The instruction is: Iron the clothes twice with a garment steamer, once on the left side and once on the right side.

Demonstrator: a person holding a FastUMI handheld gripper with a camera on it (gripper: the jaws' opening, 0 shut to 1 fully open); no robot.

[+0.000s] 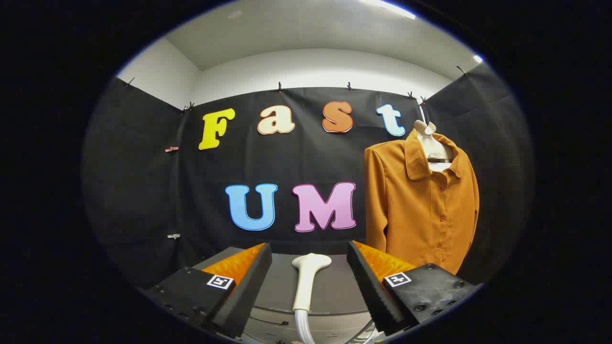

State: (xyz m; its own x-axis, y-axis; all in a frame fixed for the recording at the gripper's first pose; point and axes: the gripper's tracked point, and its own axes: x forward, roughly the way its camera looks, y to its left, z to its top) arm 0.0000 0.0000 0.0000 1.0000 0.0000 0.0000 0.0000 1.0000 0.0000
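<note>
An orange-brown buttoned shirt (423,210) hangs on a white hanger (430,141) against the black cloth wall, ahead and to the right of my fingers. The white steamer head (308,277) stands upright on a grey table (334,286), its hose (302,327) trailing down from its base. It sits between my two fingers, with a clear gap on each side. My gripper (310,251) is open and touches nothing.
The black cloth wall (143,191) closes off the back and both sides. The grey table top runs under my fingers up to the wall. White room walls and a ceiling light (389,7) show above the cloth.
</note>
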